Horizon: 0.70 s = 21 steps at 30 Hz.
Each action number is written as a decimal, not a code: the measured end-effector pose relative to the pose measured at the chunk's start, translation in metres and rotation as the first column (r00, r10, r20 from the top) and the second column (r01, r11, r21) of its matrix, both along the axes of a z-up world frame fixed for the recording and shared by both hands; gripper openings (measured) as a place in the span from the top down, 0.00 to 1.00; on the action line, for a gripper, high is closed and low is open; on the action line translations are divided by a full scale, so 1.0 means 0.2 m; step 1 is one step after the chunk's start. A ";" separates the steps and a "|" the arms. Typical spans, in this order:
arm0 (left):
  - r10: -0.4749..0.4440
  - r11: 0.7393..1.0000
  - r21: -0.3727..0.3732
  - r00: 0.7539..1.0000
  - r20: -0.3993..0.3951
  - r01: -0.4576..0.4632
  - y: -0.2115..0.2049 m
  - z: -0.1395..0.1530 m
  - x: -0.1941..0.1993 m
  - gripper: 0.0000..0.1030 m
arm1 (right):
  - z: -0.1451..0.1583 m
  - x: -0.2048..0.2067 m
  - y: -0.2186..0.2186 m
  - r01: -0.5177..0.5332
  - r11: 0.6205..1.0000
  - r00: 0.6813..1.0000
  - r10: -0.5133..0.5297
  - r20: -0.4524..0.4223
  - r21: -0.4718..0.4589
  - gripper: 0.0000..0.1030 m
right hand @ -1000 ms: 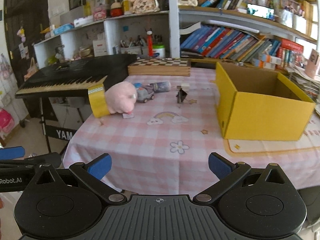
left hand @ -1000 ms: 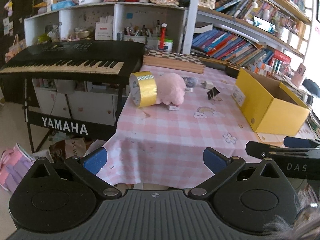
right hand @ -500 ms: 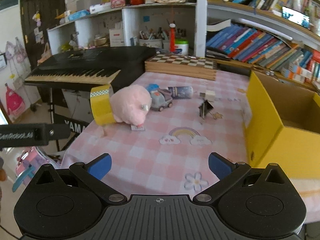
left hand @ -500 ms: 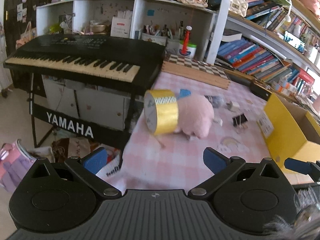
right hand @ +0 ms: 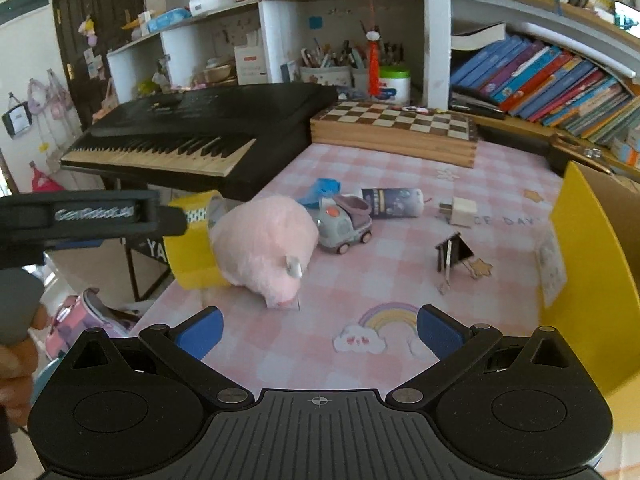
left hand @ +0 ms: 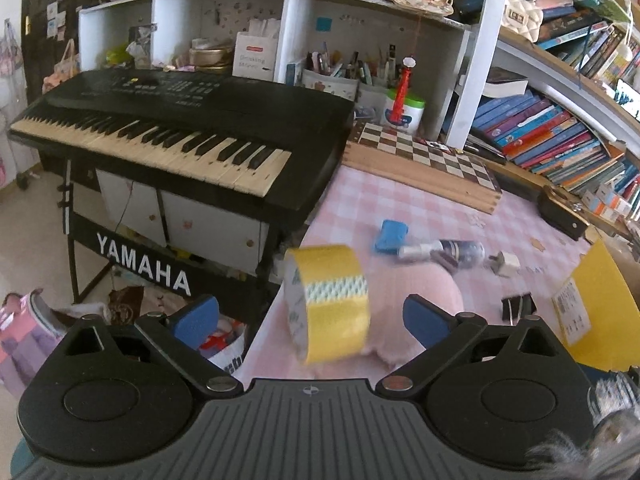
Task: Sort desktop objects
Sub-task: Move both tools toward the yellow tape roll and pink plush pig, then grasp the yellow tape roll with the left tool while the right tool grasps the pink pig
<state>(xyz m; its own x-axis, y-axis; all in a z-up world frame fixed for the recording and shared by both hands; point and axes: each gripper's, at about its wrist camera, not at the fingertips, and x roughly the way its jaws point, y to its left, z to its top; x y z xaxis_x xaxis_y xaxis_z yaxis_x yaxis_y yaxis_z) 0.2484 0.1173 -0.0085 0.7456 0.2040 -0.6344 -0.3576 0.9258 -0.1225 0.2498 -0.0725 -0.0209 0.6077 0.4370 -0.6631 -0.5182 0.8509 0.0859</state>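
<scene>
1. Where the pink checked tablecloth (right hand: 400, 280) ended at its left edge, the yellow tape roll (left hand: 326, 302) was seen standing on its rim, touching the pink plush toy (right hand: 264, 248); open cloth lay before the right gripper (right hand: 318, 330).
2. The left gripper (left hand: 312, 318) was seen closing from wide, the roll lined up between its blue pads, untouched; the right gripper's jaws were spread wide and empty.
3. Compared with a second earlier, the roll and plush were found much nearer, and the yellow cardboard box (right hand: 592, 264) pushed to the right margin.
4. A glossy roll, fuzzy plush, hard plastic toy truck (right hand: 344, 228) and folded black binder clip (right hand: 454, 254) were noted.
</scene>
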 end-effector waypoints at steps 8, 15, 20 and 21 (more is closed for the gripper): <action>-0.013 1.000 0.026 0.997 -0.071 0.014 -0.01 -0.08 0.22 0.34 | -0.03 0.14 0.08 -0.079 0.997 0.997 0.079 -0.006 -0.009 0.00; -0.042 0.998 0.047 0.997 -0.070 0.046 0.02 -0.09 0.27 0.60 | -0.09 0.27 0.16 -0.142 0.990 0.989 0.142 -0.036 0.010 0.00; -0.066 0.997 0.023 0.995 -0.075 0.068 0.04 -0.09 0.23 0.61 | -0.11 0.33 0.24 -0.201 0.978 0.978 0.203 -0.045 0.051 0.00; -0.060 0.998 0.007 0.996 -0.073 0.061 0.06 -0.08 0.21 0.61 | -0.11 0.34 0.25 -0.216 0.975 0.975 0.219 -0.047 0.052 0.00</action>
